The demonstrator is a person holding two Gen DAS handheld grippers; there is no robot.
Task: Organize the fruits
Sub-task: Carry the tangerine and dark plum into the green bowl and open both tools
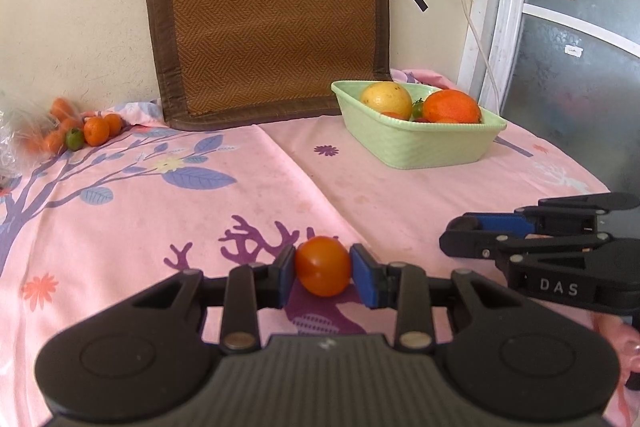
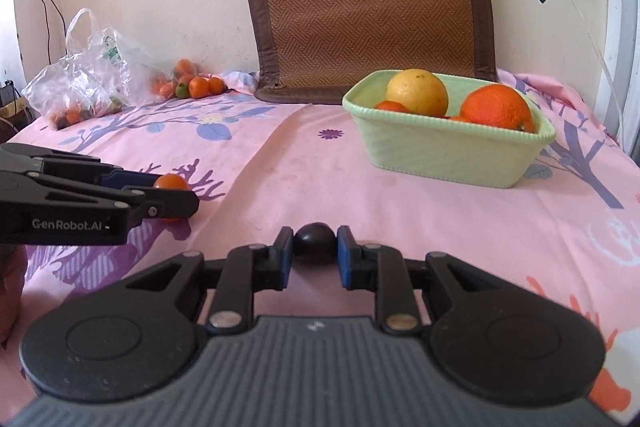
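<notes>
Transport step judged in hand. Left hand-held gripper (image 1: 323,273) seen clamped on small orange fruit (image 1: 323,265); right hand-held gripper (image 2: 314,245) clamped on dark round fruit (image 2: 315,242), both held low over pink-clothed desk (image 2: 304,163). Next move judged: both fruits carried forward, raised over near rim of green basket (image 2: 440,151), released beside yellow fruit (image 2: 417,91) and large orange (image 2: 497,107). Cloth between found open. Loose fruit pile (image 2: 200,87) and plastic bag (image 2: 92,75) noted far left by wall; desk edge noted right of basket.
</notes>
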